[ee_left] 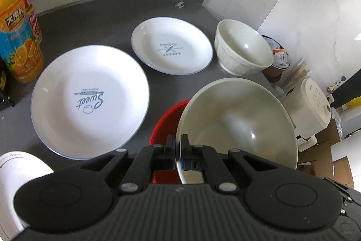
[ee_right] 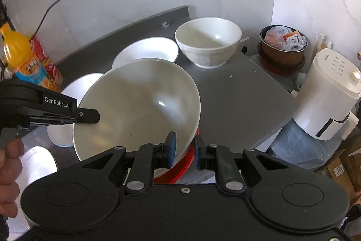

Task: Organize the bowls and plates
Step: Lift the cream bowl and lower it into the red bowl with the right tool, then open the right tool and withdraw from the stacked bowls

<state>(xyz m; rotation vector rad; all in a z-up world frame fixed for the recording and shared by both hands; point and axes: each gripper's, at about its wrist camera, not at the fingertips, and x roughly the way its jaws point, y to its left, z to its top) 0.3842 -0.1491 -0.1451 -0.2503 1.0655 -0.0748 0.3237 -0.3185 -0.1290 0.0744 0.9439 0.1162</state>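
Observation:
A large cream bowl hangs tilted over a red dish on the grey counter. My left gripper is shut on the bowl's left rim. My right gripper is open and straddles the bowl's near rim, one finger inside and one outside. A smaller embossed cream bowl stands upright at the back right. Two white plates lie flat, one printed "Sweet", one behind it.
An orange juice bottle and a red can stand at the left. A white object sits near left. Past the counter's right edge are a white appliance and a bin.

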